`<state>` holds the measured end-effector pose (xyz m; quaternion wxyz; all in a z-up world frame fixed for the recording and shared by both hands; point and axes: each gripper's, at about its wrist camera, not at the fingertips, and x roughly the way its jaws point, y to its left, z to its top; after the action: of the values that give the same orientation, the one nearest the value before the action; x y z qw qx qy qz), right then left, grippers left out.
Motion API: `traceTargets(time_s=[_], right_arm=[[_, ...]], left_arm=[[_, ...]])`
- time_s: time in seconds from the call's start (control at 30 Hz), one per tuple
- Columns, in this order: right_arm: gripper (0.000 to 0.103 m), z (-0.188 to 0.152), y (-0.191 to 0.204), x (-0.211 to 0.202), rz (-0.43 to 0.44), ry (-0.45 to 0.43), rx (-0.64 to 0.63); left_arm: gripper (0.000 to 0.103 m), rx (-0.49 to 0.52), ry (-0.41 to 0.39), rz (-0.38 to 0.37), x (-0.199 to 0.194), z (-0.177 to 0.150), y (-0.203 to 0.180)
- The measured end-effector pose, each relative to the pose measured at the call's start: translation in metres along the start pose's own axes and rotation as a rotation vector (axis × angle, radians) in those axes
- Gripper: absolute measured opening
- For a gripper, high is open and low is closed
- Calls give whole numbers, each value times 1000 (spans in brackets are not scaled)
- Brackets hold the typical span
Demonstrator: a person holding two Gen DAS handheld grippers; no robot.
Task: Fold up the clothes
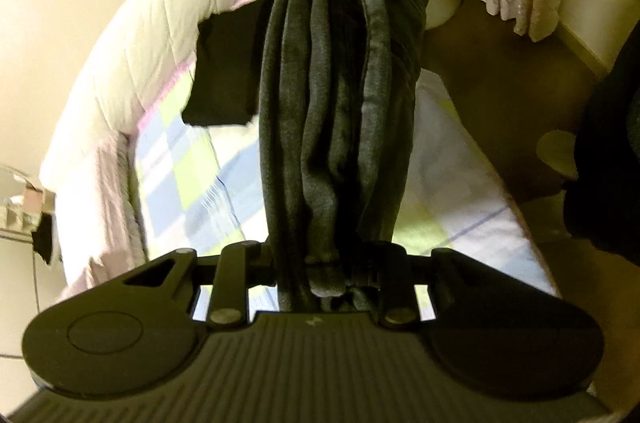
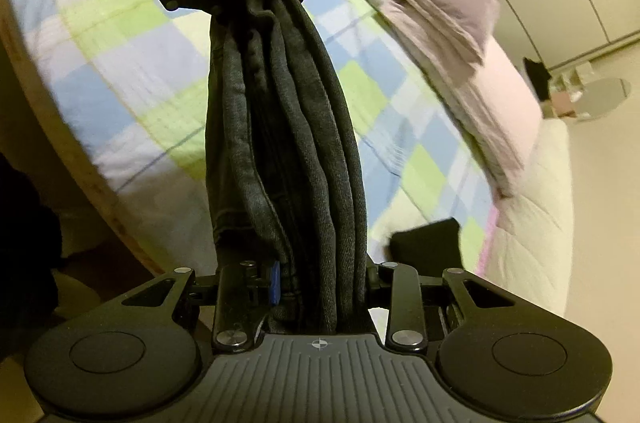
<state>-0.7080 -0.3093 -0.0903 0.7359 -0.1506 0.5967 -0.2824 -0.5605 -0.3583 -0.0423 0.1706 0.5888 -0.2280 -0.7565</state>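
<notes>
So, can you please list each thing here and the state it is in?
dark jeans: bunched lengthwise, stretched between both grippers, lifted above the bed.
left gripper: shut on one end of the jeans.
right gripper: shut on the other end.
black garment: folded, lying on the checked bedsheet.
pink duvet: pushed to the bed's side, rumpled.

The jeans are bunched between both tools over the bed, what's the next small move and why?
Probably draw the two tools apart to stretch the jeans flat. The left tool and right tool each clamp a gathered end, with the denim in ropey pleats above the checked bedspread. It cannot be folded neatly while bunched.
</notes>
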Motion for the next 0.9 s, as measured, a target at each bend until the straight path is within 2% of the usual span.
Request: traceTargets(time_s=[0.23,0.47,0.67,0.9], right_arm=[[33,-13,-26,-5,-51,33,40],[33,-47,-56,0,-41,61,75],[33,-90,-93,18,-20,49,78],[33,-143,-147,43,11,-11,41]], left_arm=[[25,60,-39,15,10,21,23],[26,102,-61,-8,35,58,40],[26,79,-29,-16,68,103,61],[26,17,42,-2,102,156,90]])
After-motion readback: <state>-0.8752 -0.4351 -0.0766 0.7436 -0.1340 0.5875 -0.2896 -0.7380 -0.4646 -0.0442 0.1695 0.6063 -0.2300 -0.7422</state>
